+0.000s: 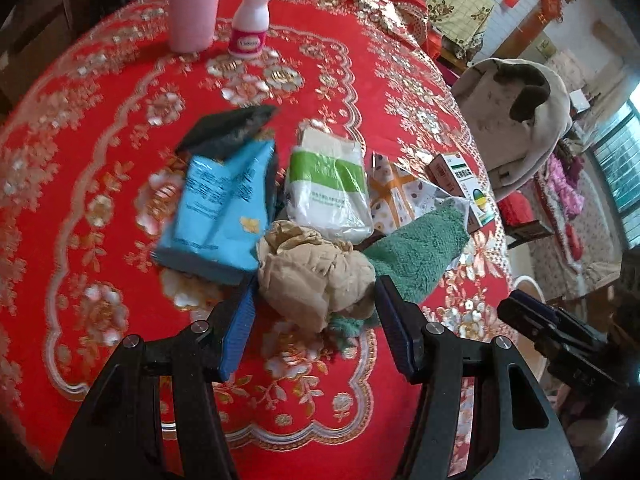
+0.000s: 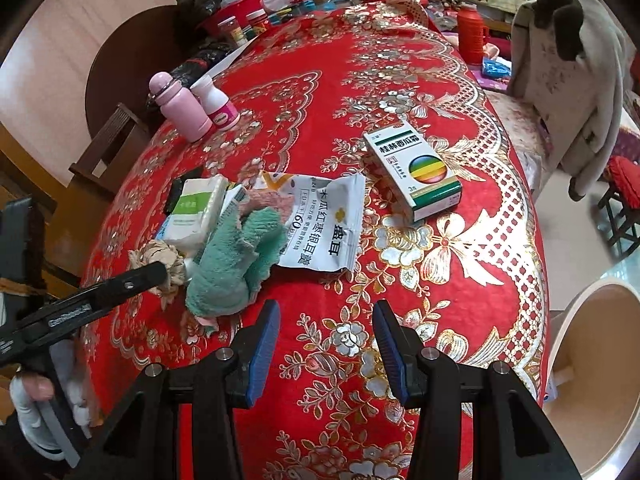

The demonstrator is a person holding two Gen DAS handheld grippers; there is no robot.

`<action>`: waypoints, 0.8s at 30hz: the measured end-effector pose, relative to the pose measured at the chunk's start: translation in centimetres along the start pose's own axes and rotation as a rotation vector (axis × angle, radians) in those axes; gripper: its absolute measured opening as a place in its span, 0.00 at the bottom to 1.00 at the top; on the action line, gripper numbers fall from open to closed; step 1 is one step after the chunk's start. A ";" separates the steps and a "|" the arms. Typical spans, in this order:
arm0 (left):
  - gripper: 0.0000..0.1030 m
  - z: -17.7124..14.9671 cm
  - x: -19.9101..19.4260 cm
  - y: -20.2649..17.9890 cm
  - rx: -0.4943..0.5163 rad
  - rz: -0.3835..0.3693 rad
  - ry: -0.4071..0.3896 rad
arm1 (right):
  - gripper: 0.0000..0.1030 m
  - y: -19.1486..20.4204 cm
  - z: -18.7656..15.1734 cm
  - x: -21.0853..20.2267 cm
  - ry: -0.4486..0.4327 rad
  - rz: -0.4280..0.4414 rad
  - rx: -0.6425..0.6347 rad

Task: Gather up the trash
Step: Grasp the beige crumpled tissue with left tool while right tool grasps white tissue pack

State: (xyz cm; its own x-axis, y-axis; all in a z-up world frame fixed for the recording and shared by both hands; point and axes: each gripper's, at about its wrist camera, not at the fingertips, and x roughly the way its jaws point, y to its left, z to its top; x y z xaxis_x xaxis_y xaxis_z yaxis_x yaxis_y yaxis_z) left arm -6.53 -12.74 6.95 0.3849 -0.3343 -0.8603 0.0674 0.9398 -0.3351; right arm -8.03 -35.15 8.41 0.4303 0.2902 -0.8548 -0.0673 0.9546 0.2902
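A crumpled brown paper ball (image 1: 316, 276) lies on the red tablecloth (image 1: 100, 200), partly on a green fluffy cloth (image 1: 416, 248). My left gripper (image 1: 316, 320) is open, with one pad on each side of the ball, close to it. Behind the ball lie a blue snack bag (image 1: 220, 208), a white-green tissue pack (image 1: 328, 188), a torn printed wrapper (image 2: 320, 224) and a medicine box (image 2: 416, 168). My right gripper (image 2: 328, 336) hovers open and empty over bare cloth, in front of the wrapper. The left gripper (image 2: 156, 276) shows at the paper ball (image 2: 160, 260).
A pink bottle (image 1: 194, 12) and a white pill bottle (image 1: 252, 20) stand at the table's far side. A beige bin (image 2: 592, 380) sits on the floor off the table's right edge. A chair with a pale coat (image 2: 568, 80) is behind it. Clutter fills the far end.
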 end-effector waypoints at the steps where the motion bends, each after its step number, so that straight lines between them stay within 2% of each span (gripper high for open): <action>1: 0.44 0.0 0.1 0.1 -0.007 -0.012 0.001 | 0.45 0.2 0.0 -0.1 -0.001 0.002 -0.006; 3: 0.30 0.0 0.0 0.2 -0.004 -0.015 -0.002 | 0.45 0.7 0.2 -0.1 -0.002 0.009 -0.018; 7: 0.17 0.2 -1.5 0.3 0.030 -0.016 -0.026 | 0.45 1.7 1.0 -0.1 -0.007 0.040 -0.030; 9: 0.06 0.5 -2.3 0.4 0.042 -0.019 -0.037 | 0.45 2.5 1.4 -0.1 -0.013 0.056 -0.041; 13: 0.06 0.9 -3.8 0.9 0.054 -0.016 -0.067 | 0.45 4.6 2.5 0.1 -0.022 0.082 -0.085; 17: 0.06 0.9 -3.8 1.3 0.053 -0.030 -0.045 | 0.45 6.1 3.1 0.5 -0.029 0.096 -0.110; 18: 0.08 0.8 -3.8 1.3 0.052 -0.030 -0.047 | 0.45 6.3 3.1 0.6 -0.028 0.100 -0.112; 20: 0.18 0.7 -3.7 1.1 0.059 -0.045 -0.052 | 0.45 6.6 3.1 0.8 -0.022 0.099 -0.117; 21: 0.37 0.8 -3.5 1.1 0.059 -0.051 -0.049 | 0.45 6.6 3.0 0.9 -0.018 0.098 -0.117; 22: 0.50 0.8 -3.4 1.1 0.050 -0.056 -0.051 | 0.45 6.6 3.0 1.0 -0.015 0.097 -0.116; 24: 0.51 1.0 -3.3 1.2 0.020 -0.078 -0.066 | 0.45 6.5 2.8 1.1 -0.011 0.092 -0.113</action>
State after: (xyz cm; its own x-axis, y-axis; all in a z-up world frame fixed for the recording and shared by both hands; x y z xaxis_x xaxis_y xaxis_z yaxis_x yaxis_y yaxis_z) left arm -6.83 -10.43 9.74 0.4374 -0.4014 -0.8047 0.1178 0.9127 -0.3913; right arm -5.49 -28.78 10.60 0.4270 0.3771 -0.8219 -0.2080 0.9255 0.3165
